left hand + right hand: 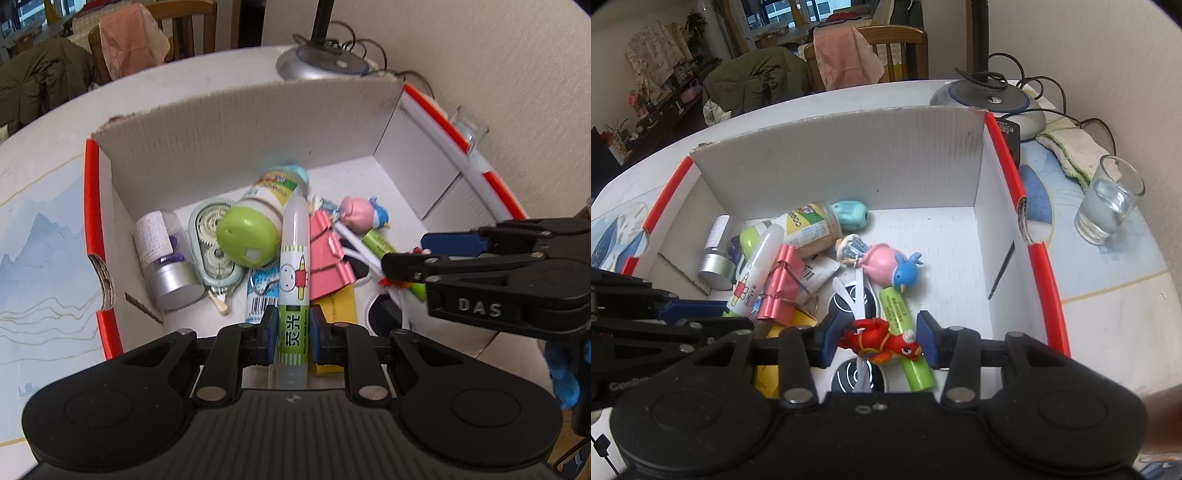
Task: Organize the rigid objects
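Inside box (831, 162) — 2 pink clips (779, 288)

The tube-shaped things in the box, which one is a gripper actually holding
The translucent glue stick with the cartoon label, clamped in the left gripper. The green tube lies loose on the box floor.

Both views are evenly lit by soft daylight; windows (798, 14) glow at the far edge. Shadows are faint. Fisheye distortion curves the box (240, 122) walls. Corners vignette black; slight blur.
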{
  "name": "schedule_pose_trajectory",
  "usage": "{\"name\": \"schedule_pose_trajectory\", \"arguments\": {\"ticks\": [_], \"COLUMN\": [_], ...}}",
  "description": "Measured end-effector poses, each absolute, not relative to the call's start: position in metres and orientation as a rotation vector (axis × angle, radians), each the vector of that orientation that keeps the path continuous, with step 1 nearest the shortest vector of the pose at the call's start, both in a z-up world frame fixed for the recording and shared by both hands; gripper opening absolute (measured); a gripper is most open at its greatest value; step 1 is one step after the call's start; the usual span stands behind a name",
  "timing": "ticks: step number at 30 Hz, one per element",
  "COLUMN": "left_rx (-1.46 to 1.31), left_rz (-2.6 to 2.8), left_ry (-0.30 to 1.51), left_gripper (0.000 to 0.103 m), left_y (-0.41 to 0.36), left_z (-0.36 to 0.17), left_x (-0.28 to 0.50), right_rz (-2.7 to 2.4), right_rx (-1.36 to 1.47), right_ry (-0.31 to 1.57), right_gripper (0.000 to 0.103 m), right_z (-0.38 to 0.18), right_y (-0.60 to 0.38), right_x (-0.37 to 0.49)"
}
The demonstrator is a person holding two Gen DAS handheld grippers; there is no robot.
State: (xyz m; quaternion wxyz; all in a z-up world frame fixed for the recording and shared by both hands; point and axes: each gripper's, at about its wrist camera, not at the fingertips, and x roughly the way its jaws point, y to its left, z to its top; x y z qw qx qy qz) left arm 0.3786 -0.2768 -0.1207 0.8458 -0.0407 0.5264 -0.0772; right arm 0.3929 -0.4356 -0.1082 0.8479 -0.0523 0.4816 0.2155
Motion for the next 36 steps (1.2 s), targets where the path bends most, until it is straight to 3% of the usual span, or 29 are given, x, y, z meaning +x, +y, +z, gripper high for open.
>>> {"name": "schedule_pose_trajectory", "arguments": {"ticks": [11, 36], "left_rx": [-0.147, -0.134], "left_rz": [-0.156, -0.238], "left_ry": [1.075, 0.832], "left_gripper": [0.018, 0.018], "left_y": [-0.269, -0.242], "left_z": [-0.113, -0.037], "left_x": [0.367, 0.280], "right_rz": [0.482, 0.484], "right_rx": [-0.056, -0.002], "right_ry": [0.989, 0.806], "right_gripper": [0.058, 0.065], "right_z": [-0.094, -0.026], "right_y": [-0.444, -0.432], "right_x": [0.383, 0.294]}}
